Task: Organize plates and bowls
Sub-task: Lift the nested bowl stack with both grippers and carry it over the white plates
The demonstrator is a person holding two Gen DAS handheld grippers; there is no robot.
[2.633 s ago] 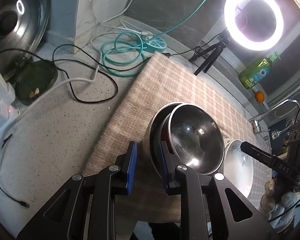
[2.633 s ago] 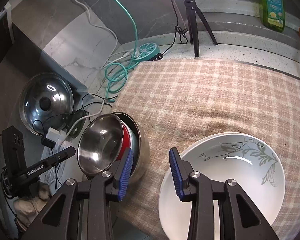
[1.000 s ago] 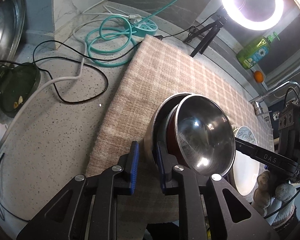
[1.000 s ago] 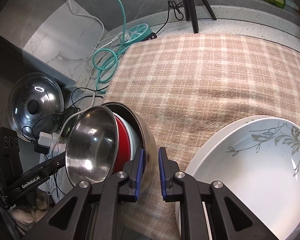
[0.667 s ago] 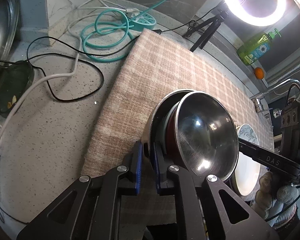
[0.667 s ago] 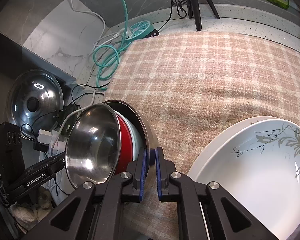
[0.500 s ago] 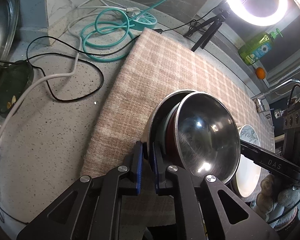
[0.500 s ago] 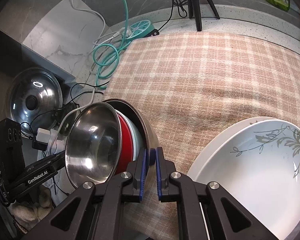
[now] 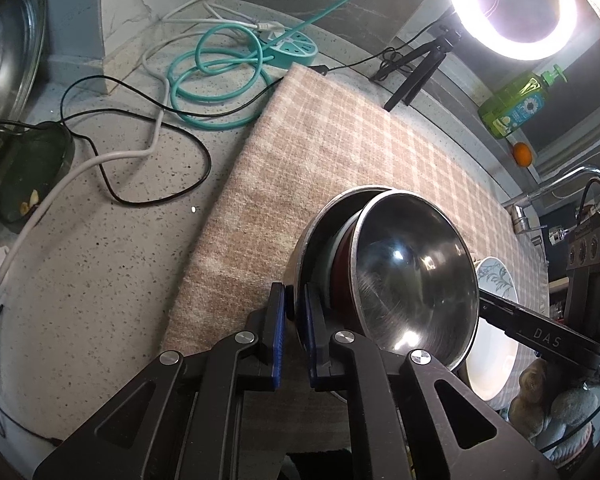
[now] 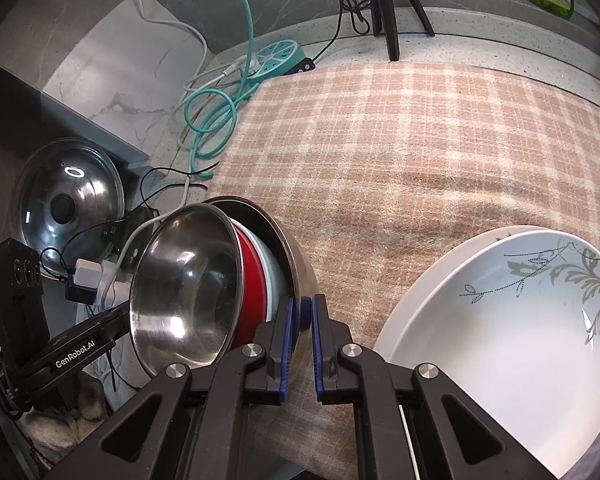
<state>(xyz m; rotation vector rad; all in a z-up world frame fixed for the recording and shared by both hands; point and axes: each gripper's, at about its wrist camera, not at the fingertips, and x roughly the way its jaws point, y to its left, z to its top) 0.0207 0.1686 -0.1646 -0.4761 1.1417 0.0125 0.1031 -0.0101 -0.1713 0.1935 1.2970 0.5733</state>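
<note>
A big steel bowl [image 9: 318, 232] stands on the checked cloth [image 9: 340, 140] and holds a nested pale bowl, a red bowl [image 9: 342, 264] and a smaller steel bowl [image 9: 412, 280] on top. My left gripper [image 9: 296, 312] is shut on the big bowl's near rim. In the right wrist view my right gripper [image 10: 302, 320] is shut on the opposite rim of the same big steel bowl [image 10: 296, 256], beside the red bowl [image 10: 252, 280] and the small steel bowl [image 10: 188, 288]. A white plate with a grey leaf pattern [image 10: 500, 340] lies to the right on another white plate.
A ring light on a tripod [image 9: 508, 4], a green soap bottle [image 9: 514, 104] and an orange [image 9: 522, 154] line the back. A teal cable coil and power strip [image 9: 220, 80], loose wires and a pot lid [image 10: 66, 200] lie left of the cloth. A tap [image 9: 556, 192] is at the right.
Both grippers came in from open to the big bowl's rim and their jaws closed onto it. Over the last half second nothing has moved.
</note>
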